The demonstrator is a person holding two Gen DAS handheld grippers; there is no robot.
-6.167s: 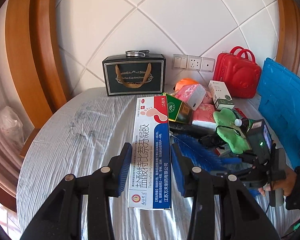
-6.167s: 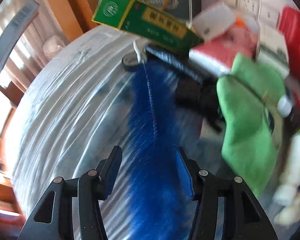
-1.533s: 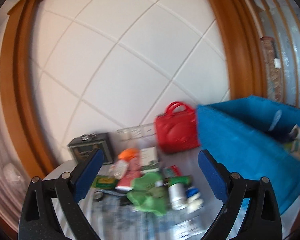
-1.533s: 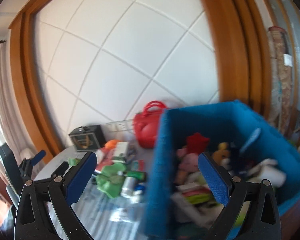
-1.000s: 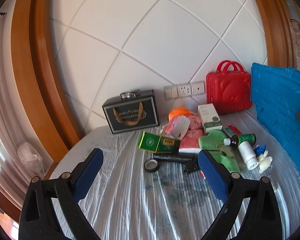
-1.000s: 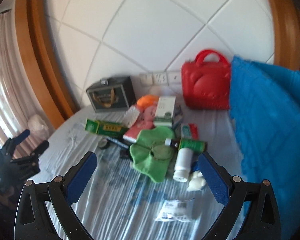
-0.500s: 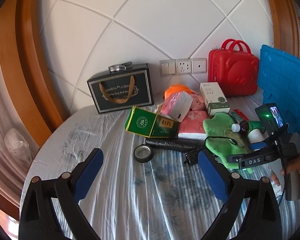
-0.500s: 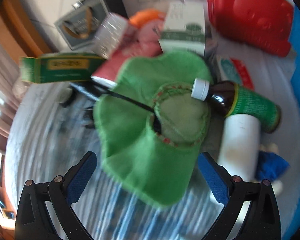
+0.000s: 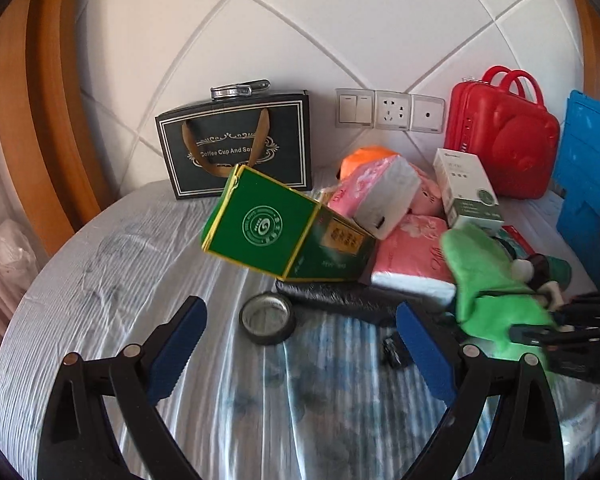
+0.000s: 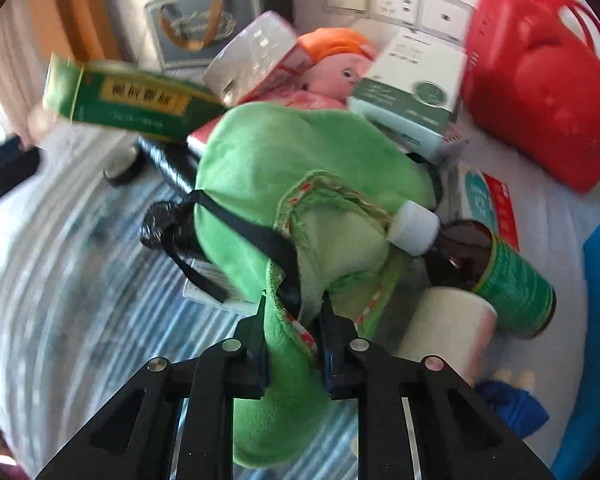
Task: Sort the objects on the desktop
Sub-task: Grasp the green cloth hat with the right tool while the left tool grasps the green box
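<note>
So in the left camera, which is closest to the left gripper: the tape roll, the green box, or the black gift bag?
From the left gripper:
1. Tape roll, just ahead on the table.
2. Green box, behind it, tilted.
3. Black gift bag, at the back by the wall.

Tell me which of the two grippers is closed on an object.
The right gripper: its fingers are shut on the green plush cloth. The left gripper is wide open, holding nothing, above the table.

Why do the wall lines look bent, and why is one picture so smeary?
Left wrist view: the fisheye lens bows the tile seams; the green cardboard box reads sharp. Right wrist view: motion blur smears the striped tablecloth, while the fuzzy green cloth pinched in the right gripper stays fairly crisp.
</note>
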